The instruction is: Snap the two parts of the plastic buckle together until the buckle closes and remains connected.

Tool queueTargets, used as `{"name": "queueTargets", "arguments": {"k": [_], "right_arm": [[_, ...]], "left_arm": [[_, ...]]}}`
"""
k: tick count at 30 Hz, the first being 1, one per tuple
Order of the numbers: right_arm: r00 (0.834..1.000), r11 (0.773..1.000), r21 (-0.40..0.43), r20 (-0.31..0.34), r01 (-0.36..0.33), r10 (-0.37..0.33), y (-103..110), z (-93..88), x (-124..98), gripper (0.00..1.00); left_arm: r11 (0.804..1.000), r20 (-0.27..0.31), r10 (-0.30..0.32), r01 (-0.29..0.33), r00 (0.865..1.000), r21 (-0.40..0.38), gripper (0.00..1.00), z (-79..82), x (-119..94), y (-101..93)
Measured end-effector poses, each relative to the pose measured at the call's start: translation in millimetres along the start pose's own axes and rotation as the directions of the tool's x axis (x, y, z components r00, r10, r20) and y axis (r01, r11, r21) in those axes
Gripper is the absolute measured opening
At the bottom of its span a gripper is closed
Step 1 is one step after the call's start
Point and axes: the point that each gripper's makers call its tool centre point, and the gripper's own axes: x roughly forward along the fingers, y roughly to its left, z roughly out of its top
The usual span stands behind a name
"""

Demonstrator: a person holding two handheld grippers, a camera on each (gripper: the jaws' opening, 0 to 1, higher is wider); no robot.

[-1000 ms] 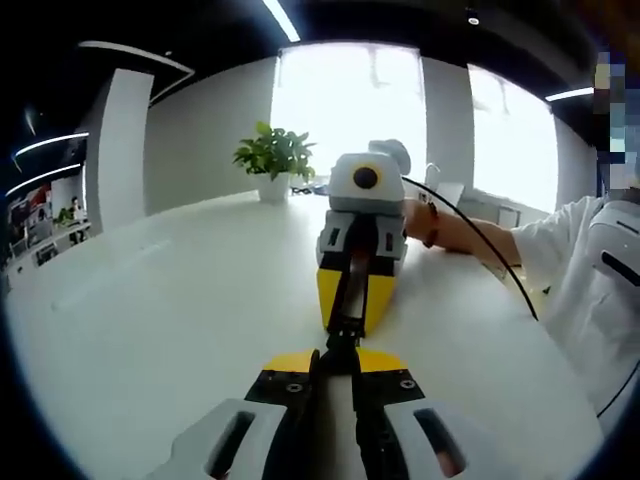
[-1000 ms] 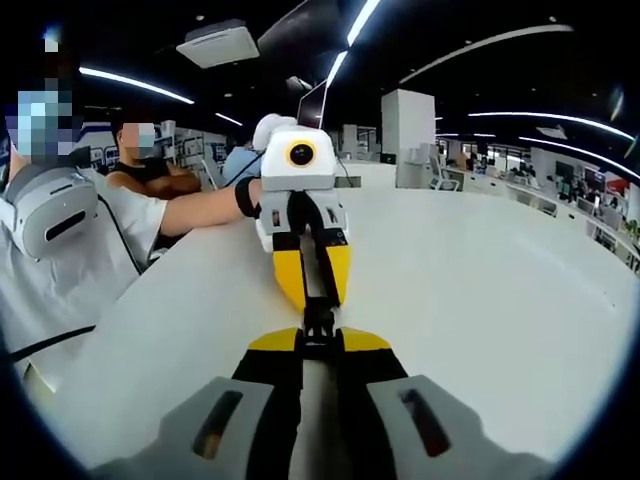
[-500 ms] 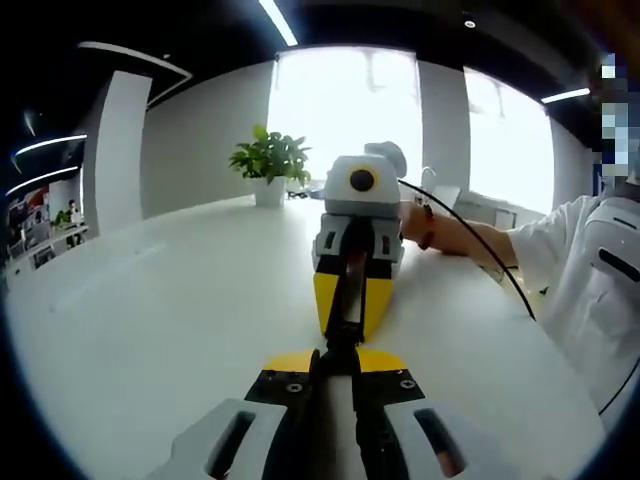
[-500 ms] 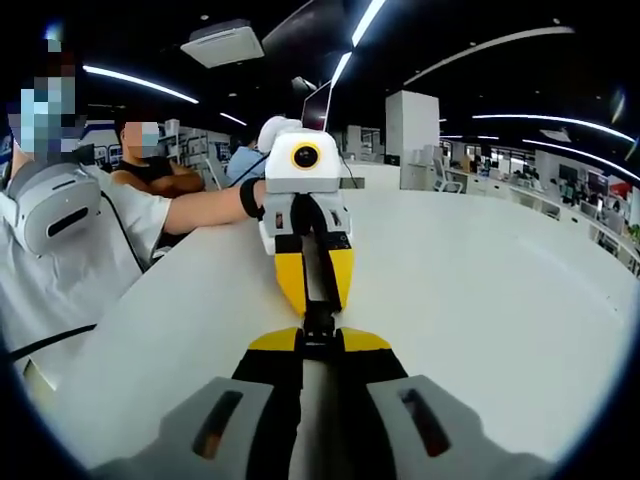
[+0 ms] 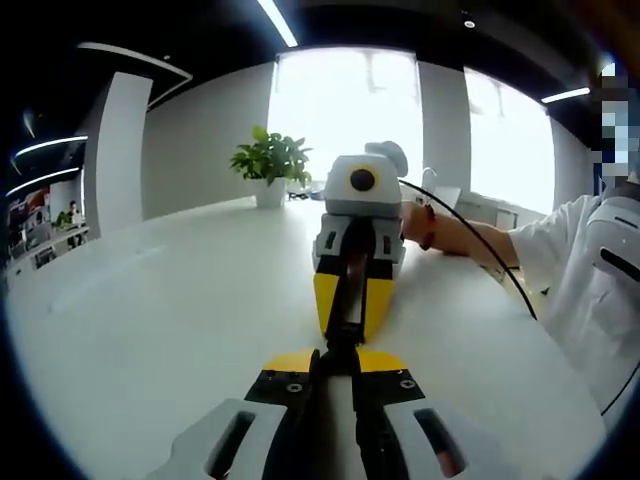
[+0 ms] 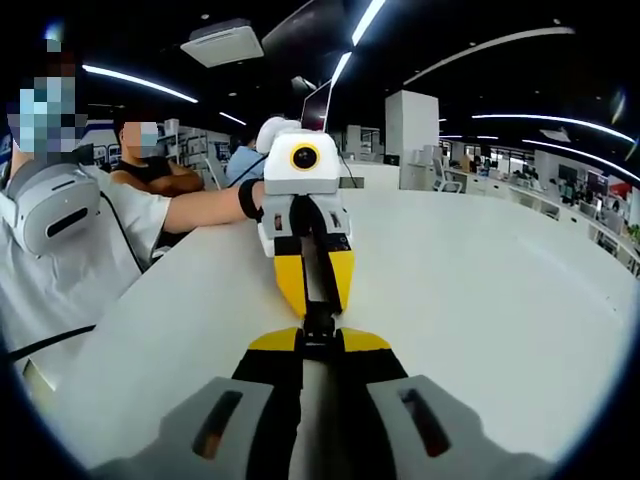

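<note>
The black plastic buckle (image 5: 341, 338) hangs edge-on above the white table (image 5: 150, 330), held from both ends. My left gripper (image 5: 340, 360) is shut on its near end in the left gripper view. My right gripper (image 5: 346, 322), yellow-tipped, faces me and is shut on the far end. In the right gripper view the buckle (image 6: 318, 322) spans the short gap between my right gripper (image 6: 318, 343) and the left gripper (image 6: 316, 306) opposite. The two halves meet between the jaws. I cannot tell whether they are latched.
A potted plant (image 5: 272, 165) stands at the far edge of the table. A person's sleeve and torso (image 5: 590, 270) lie to the right, with a black cable (image 5: 490, 260) running back. Seated people (image 6: 150, 170) sit beyond the table (image 6: 480, 290).
Both grippers stay shut on the buckle, tip to tip. The views have shifted only slightly.
</note>
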Motion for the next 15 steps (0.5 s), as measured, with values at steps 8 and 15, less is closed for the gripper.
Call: {"name": "queueTargets", "arguments": {"k": [8,15], "right_arm": [[1.000,0.999,-0.038,-0.006,0.006,-0.006,0.7,1.3,0.5,0.11],[1.000,0.999,-0.053,0.000,0.010,-0.010,1.9,1.7,0.4,0.11]], "left_arm": [[1.000,0.002,-0.002,0.002,1.000,-0.003,0.11,-0.3,-1.3,-0.6],[1.000,0.010,0.004,-0.004,1.000,-0.005,0.11,-0.5,-2.1,-0.8]]}}
